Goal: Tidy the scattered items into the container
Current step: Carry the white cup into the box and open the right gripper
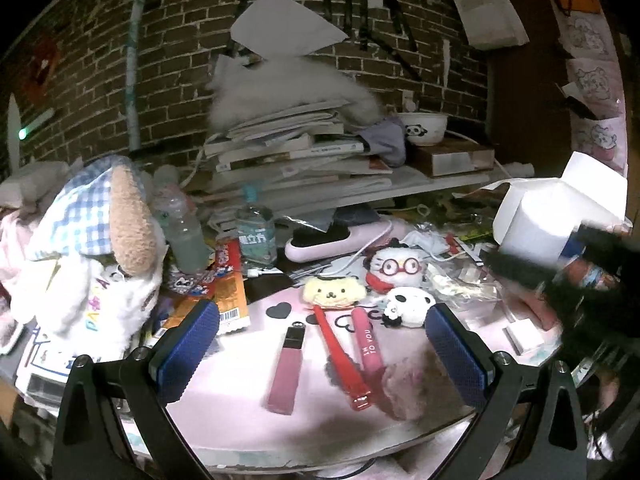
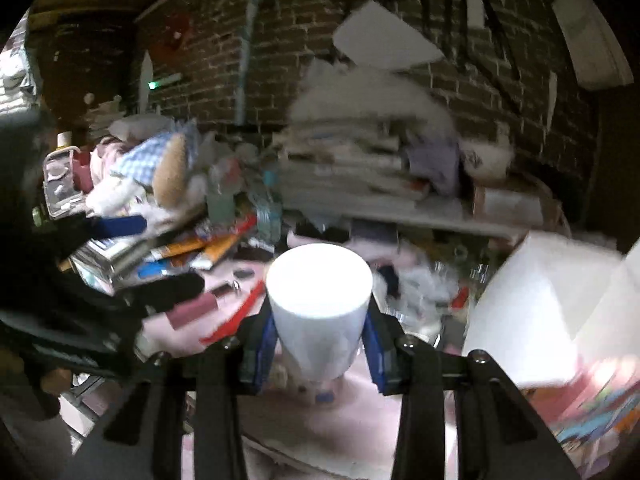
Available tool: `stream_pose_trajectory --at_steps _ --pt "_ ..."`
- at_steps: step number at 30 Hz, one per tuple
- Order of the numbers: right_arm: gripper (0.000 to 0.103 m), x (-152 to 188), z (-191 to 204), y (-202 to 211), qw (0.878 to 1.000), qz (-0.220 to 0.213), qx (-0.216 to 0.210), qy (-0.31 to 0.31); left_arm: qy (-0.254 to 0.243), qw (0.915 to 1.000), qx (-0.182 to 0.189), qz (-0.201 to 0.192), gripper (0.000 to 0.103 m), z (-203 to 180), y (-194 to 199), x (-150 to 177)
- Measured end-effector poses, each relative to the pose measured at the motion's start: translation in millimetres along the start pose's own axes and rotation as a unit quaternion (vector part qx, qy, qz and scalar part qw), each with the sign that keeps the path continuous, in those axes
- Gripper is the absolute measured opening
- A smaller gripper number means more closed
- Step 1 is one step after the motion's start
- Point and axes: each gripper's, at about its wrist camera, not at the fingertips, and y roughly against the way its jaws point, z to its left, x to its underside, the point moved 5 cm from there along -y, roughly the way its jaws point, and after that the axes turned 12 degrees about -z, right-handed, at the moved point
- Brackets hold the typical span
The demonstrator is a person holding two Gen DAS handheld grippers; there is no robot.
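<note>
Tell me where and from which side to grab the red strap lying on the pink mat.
Take the red strap mid-length, coming down from above with the left tongs spanning its narrow width. It lies flat and runs diagonally between two pink tubes, so the ends are crowded.

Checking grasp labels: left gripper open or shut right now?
Open. In the left wrist view the left gripper has its blue fingers wide apart, nothing between them; the lip gloss tube lies on the table below.
</note>
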Motion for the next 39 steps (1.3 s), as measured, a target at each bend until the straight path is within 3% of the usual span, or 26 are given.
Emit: stream_pose_trajectory --at_steps 4,8,11,14,17,19,22,26,33,35,37,38,39 --pt "0.035 -30.9 -15.5 10.6 1.0 -0.001 0.008 0.008 0.002 1.0 0.004 0.007 0.103 -2.0 -2.2 1.9" --pt "0.035 -57.2 -59.9 20.3 0.999 0.02 0.044 0.012 0.001 0.9999 0.015 0.007 0.103 -8.3 -2.6 1.9" --pt "0.035 -68.9 -103.7 22.6 0.994 0.059 0.091 0.022 0.0 0.9997 0.021 0.008 0.103 -13.4 -4.7 1.7" --pt "0.035 -67.4 -150.8 14.3 0.985 0.132 0.112 0.006 -0.001 0.9996 0.024 0.011 0.103 -17.1 -5.6 2.0" --pt "0.035 -50.1 -188.2 -2.9 0.966 0.224 0.128 0.008 0.0 0.9996 0.026 0.013 0.103 -18.7 -6.5 2.0" --pt "0.035 -29.6 -206.8 -15.8 0.947 0.3 0.117 -0.008 0.0 0.9995 0.026 0.017 0.103 -18.9 -7.4 2.6" --pt "0.035 -2.1 -221.8 -30.3 0.92 0.376 0.105 -0.013 -0.001 0.9995 0.022 0.023 0.103 -18.5 -8.8 4.5" --pt "0.036 22.3 -225.2 -37.0 0.898 0.431 0.092 -0.008 0.002 0.9992 0.022 0.032 0.103 -17.1 -12.7 7.8" --pt "0.036 55.7 -218.2 -42.3 0.869 0.488 0.081 0.009 -0.004 0.9978 0.031 0.058 0.103 -20.6 -23.6 19.6" --pt "0.036 55.0 -219.4 -40.9 0.869 0.489 0.083 0.004 -0.004 0.9973 0.033 0.066 0.103 -20.8 -26.5 23.0" --pt "0.045 48.9 -218.8 -37.5 0.873 0.48 0.087 0.011 -0.002 0.9968 0.034 0.072 0.103 -19.4 -29.0 26.7" --pt "0.058 44.9 -218.1 -35.3 0.877 0.472 0.09 0.014 -0.002 0.9968 0.032 0.074 0.103 -18.5 -29.5 28.0" --pt "0.062 39.6 -216.8 -32.2 0.882 0.461 0.096 0.019 -0.004 0.9967 0.029 0.076 0.103 -16.5 -30.2 30.0"
